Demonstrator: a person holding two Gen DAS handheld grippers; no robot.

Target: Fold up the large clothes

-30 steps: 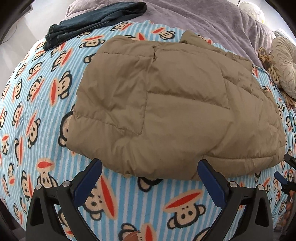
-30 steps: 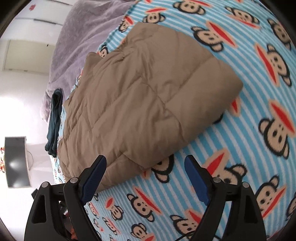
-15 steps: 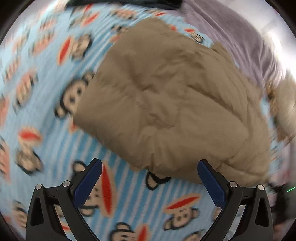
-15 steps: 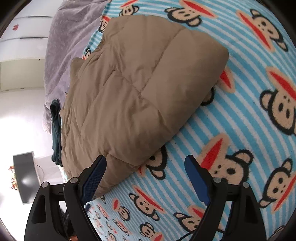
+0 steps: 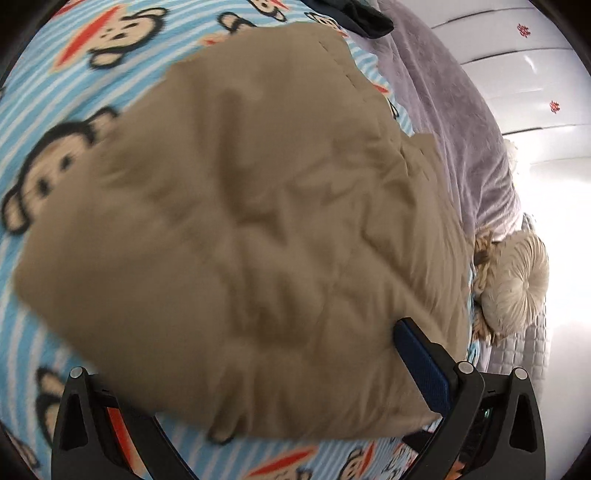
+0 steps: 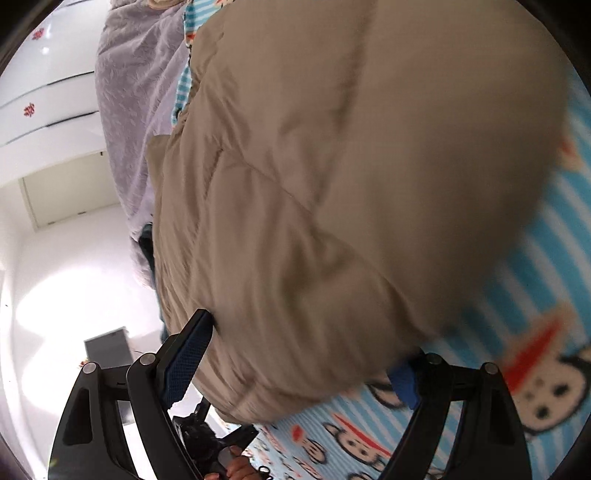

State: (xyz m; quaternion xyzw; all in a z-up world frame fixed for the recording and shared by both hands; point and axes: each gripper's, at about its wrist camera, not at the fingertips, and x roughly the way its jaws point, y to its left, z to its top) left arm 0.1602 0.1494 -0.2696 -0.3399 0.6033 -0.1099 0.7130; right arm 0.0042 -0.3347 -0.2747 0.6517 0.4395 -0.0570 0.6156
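A tan quilted jacket (image 5: pixel 258 206), folded into a thick pad, lies on the blue striped monkey-print bedspread (image 5: pixel 55 122). My left gripper (image 5: pixel 291 328) is low over its near edge and straddles it with wide jaws. The right blue pad (image 5: pixel 421 369) rests against the fabric, while the left pad is hidden under the jacket's edge. In the right wrist view the jacket (image 6: pixel 351 184) fills the frame. My right gripper (image 6: pixel 295 328) straddles another edge of it, equally wide. Its left pad (image 6: pixel 188 354) shows beside the fabric, and its right pad (image 6: pixel 404 380) is half covered.
A grey-purple blanket (image 5: pixel 461 129) lies beyond the jacket, with dark jeans (image 5: pixel 354 18) at the top. A cream round cushion (image 5: pixel 517 288) sits at the right. The bedspread (image 6: pixel 535 314) continues right of the jacket. A hand (image 6: pixel 236 469) shows low in the right wrist view.
Both grippers have sunk toward the jacket and rolled. Its near edges, earlier ahead of the fingers, now lie between the jaws. Jaw width looks unchanged.
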